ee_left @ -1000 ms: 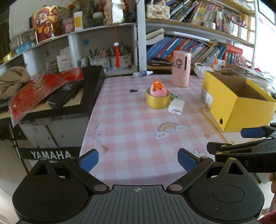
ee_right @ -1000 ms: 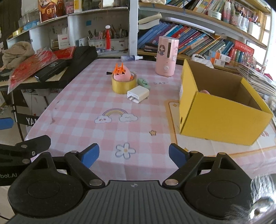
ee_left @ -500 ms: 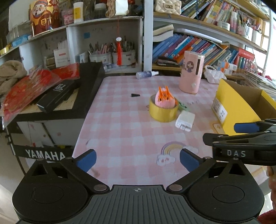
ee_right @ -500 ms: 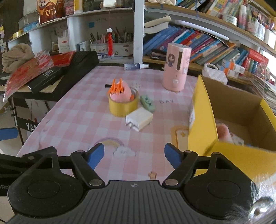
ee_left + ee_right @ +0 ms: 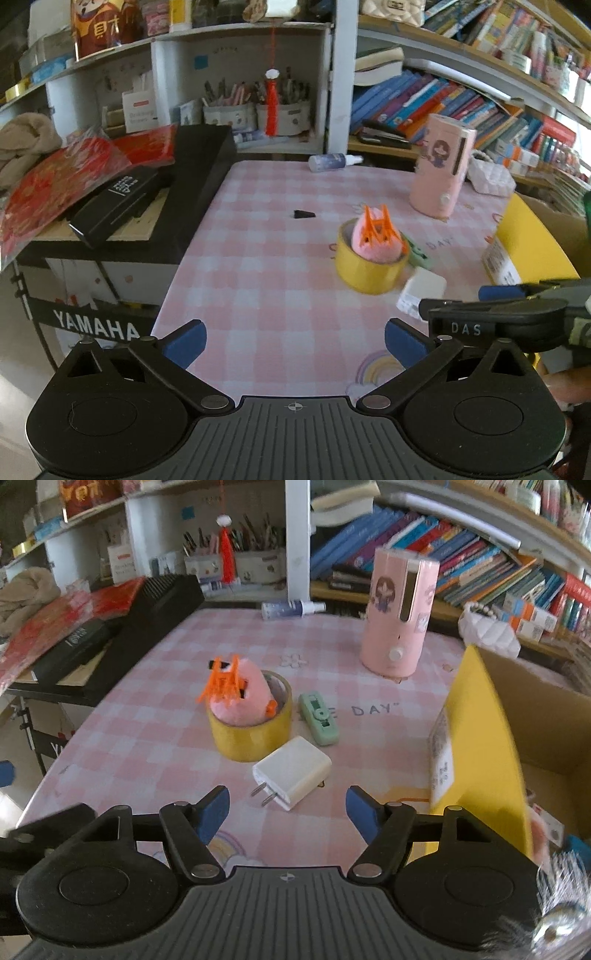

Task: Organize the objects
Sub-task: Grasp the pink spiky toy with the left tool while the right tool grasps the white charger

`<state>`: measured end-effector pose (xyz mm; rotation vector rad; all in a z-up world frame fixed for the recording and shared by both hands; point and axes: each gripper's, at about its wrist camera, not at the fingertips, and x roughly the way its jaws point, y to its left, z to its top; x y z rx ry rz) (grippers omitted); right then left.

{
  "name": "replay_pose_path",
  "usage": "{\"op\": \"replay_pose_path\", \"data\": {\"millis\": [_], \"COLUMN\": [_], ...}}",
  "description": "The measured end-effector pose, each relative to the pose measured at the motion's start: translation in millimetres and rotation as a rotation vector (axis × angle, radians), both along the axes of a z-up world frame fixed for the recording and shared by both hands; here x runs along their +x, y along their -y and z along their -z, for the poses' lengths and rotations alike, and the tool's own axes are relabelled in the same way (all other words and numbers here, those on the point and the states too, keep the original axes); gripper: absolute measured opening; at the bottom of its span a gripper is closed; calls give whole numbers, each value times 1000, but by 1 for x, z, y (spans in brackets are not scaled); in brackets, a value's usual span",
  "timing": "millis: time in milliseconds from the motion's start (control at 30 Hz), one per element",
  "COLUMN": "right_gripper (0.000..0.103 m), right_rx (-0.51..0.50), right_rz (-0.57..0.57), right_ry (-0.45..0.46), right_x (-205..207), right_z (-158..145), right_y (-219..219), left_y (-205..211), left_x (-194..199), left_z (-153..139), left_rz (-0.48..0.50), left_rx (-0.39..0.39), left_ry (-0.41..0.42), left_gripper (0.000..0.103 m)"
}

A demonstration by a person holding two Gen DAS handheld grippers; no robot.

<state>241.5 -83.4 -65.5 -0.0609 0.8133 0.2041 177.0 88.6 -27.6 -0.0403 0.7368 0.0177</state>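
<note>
Hovering low, right gripper [image 5: 288, 808] jaws wide and empty before white charger [image 5: 292, 772]; left gripper [image 5: 293, 338] likewise spread, empty

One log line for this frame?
right gripper: open, empty, charger ahead | left gripper: open, empty | box: right of charger

Left hand-held gripper [image 5: 294, 338]: black ribbed body, two round discs, silver screws, blue pads [image 5: 184, 341]. Right hand-held gripper [image 5: 288, 812]: same build, white "DAS" lettering on its side; skin at 4 o'clock.
</note>
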Motion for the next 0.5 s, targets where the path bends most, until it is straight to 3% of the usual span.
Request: {"op": "replay_pose_path", "data": {"millis": [367, 500], "right_gripper": [74, 64], "right_rx": [-30, -7], "right_rz": [-29, -46], "right_ry": [-37, -54], "right_x": [46, 54], "right_z": [34, 41], "right_y": [-5, -4], "left_y": [1, 7], "left_x": [41, 60], "left_z": [-2, -6], "left_rz": [-15, 20], "left_rx": [10, -3], "left_ry": [-1, 12], "left_gripper": [103, 103]}}
